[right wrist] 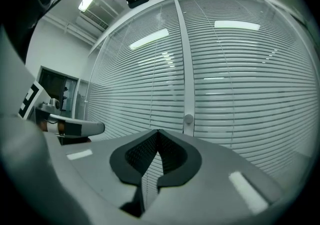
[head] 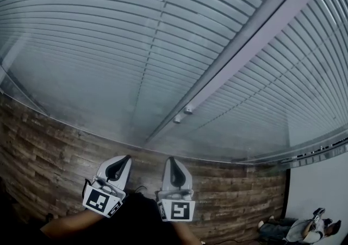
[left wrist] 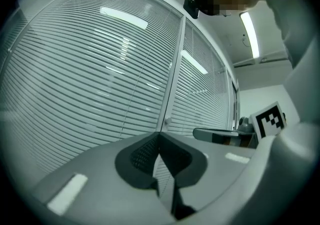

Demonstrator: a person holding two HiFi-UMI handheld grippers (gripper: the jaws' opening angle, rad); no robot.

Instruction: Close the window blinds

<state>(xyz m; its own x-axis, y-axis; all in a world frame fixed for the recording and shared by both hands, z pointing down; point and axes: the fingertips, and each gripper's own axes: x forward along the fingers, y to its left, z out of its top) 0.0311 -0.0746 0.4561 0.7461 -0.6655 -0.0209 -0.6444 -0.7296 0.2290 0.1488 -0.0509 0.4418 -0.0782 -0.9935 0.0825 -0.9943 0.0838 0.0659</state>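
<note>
Horizontal blinds (head: pixel 109 37) covered the glass ahead of me in two panels, split by a pale frame post (head: pixel 244 48) that carried two small knobs (head: pixel 187 110) low down. Below the window ran a wood-grain wall (head: pixel 49 151). I held my left gripper (head: pixel 128 157) and right gripper (head: pixel 170 158) side by side, both aimed at the slats near the post but apart from them. Each had its jaws pressed together on nothing. Off to my right, a person (head: pixel 304 230) sat low by a white wall (head: pixel 321 184).
</note>
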